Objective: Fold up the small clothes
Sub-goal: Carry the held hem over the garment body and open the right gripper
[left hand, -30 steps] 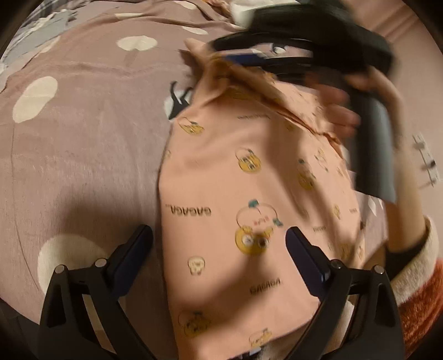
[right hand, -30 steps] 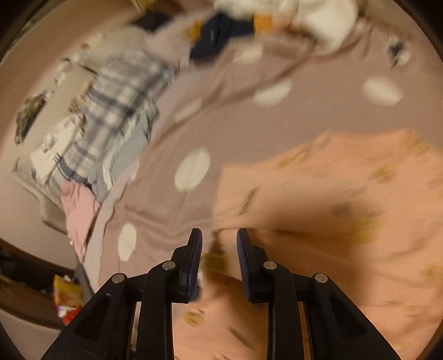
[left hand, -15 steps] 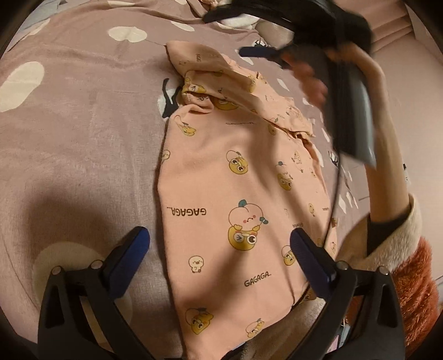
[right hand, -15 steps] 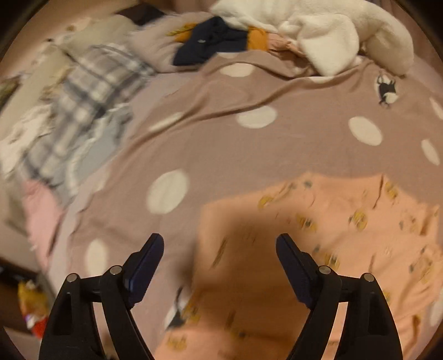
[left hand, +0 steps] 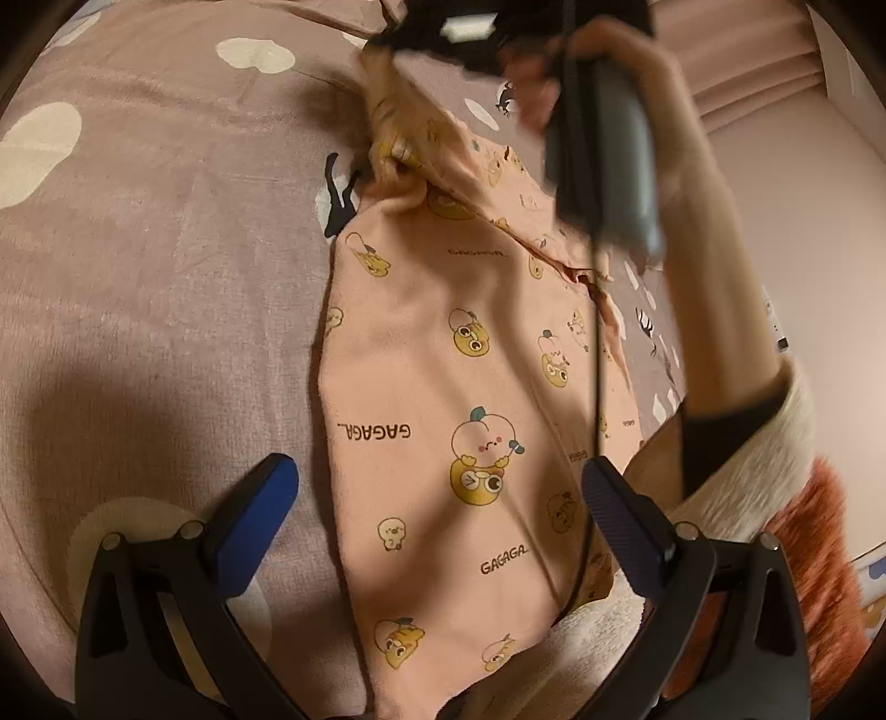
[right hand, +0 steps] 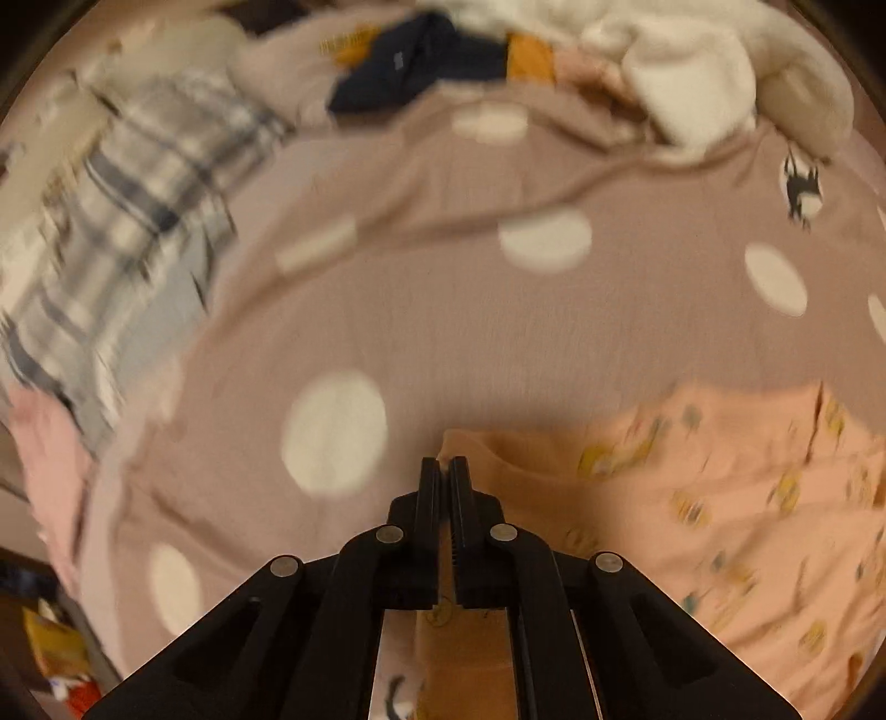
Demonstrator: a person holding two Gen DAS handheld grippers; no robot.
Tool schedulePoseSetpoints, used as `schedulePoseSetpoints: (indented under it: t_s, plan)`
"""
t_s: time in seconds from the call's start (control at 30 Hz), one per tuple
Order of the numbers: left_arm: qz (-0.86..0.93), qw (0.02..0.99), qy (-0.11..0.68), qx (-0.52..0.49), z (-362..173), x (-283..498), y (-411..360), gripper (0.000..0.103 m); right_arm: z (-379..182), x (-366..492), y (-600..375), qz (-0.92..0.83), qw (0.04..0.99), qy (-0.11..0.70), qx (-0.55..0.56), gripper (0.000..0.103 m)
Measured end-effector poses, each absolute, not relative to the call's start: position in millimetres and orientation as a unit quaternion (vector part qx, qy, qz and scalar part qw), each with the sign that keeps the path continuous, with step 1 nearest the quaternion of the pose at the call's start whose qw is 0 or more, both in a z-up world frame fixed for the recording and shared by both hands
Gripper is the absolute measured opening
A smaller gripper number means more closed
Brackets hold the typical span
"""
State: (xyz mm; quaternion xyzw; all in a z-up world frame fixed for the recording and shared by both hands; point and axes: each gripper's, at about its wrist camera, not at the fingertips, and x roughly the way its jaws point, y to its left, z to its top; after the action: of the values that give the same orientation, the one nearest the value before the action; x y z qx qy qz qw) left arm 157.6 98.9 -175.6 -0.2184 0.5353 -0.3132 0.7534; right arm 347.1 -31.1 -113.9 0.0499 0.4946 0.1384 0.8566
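Note:
A small peach garment (left hand: 443, 376) printed with yellow cartoon figures lies lengthwise on the mauve spotted blanket (left hand: 155, 249). My left gripper (left hand: 437, 476) stands open over its near end, one blue pad on each side of the cloth and neither touching it. At the far end, my right gripper (left hand: 387, 41), held in a person's hand (left hand: 626, 72), is shut on the garment's far corner, which is pulled up off the blanket. In the right wrist view the right gripper (right hand: 443, 465) pinches that peach corner (right hand: 459, 443), and the rest of the garment (right hand: 720, 498) spreads to the right.
A pile of unfolded clothes (right hand: 554, 50), white, navy and orange, lies at the far edge of the blanket. A plaid cloth (right hand: 122, 210) and a pink one (right hand: 44, 443) lie to the left. A fleecy sleeve (left hand: 775, 454) crosses the right side.
The right gripper opened wide half a second ago, then shut on the garment's far corner and lifted it. The left gripper has shifted slightly along the garment's near end.

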Motion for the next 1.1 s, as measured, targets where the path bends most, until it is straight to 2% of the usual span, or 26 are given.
schedulePoseSetpoints:
  t_s: [0.17, 0.27, 0.33, 0.37, 0.4, 0.43, 0.47, 0.5, 0.6, 0.67, 0.73, 0.8, 0.97, 1.0, 1.1]
  plan:
    - [-0.315, 0.746, 0.541, -0.226, -177, 162, 97, 0.102, -86, 364, -33, 0.178, 0.876, 0.431, 0.123, 0.002]
    - [-0.315, 0.742, 0.543, -0.235, -179, 165, 101, 0.102, -116, 379, 6, 0.154, 0.860, 0.481, 0.071, 0.002]
    - [-0.320, 0.744, 0.540, -0.228, -178, 163, 99, 0.102, -137, 377, 20, 0.166, 0.838, 0.515, 0.074, 0.002]
    - [-0.321, 0.745, 0.539, -0.225, -177, 162, 100, 0.102, -140, 374, 21, 0.174, 0.833, 0.521, 0.073, 0.009]
    - [-0.321, 0.747, 0.537, -0.222, -177, 161, 100, 0.102, -141, 370, 20, 0.170, 0.831, 0.525, 0.065, 0.021]
    - [-0.320, 0.750, 0.535, -0.220, -177, 160, 100, 0.102, -142, 363, 20, 0.146, 0.832, 0.535, 0.031, 0.028]
    - [-0.318, 0.752, 0.534, -0.220, -177, 159, 100, 0.102, -141, 358, 19, 0.121, 0.833, 0.540, -0.004, 0.040]
    - [-0.316, 0.753, 0.533, -0.220, -177, 159, 99, 0.102, -139, 351, 19, 0.102, 0.836, 0.538, -0.037, 0.044]
    - [-0.309, 0.756, 0.532, -0.224, -176, 157, 99, 0.102, -133, 334, 14, 0.079, 0.848, 0.515, -0.093, 0.046]
    - [-0.307, 0.757, 0.532, -0.225, -176, 152, 95, 0.102, -149, 336, 11, 0.061, 0.826, 0.549, -0.112, 0.046]
    - [-0.307, 0.757, 0.532, -0.223, -175, 151, 96, 0.102, -168, 344, 9, 0.046, 0.812, 0.568, -0.126, 0.037]
    - [-0.308, 0.758, 0.531, -0.221, -175, 151, 93, 0.102, -170, 347, 7, 0.064, 0.832, 0.544, -0.091, 0.008]
    - [-0.321, 0.750, 0.535, -0.220, -175, 155, 92, 0.102, -140, 367, 5, 0.091, 0.853, 0.513, -0.023, 0.007]
    - [-0.323, 0.747, 0.535, -0.225, -178, 158, 93, 0.102, -137, 372, 2, 0.095, 0.854, 0.512, -0.004, 0.001]
    - [-0.322, 0.742, 0.538, -0.237, -179, 164, 98, 0.102, -154, 381, 10, 0.151, 0.841, 0.517, 0.047, 0.001]
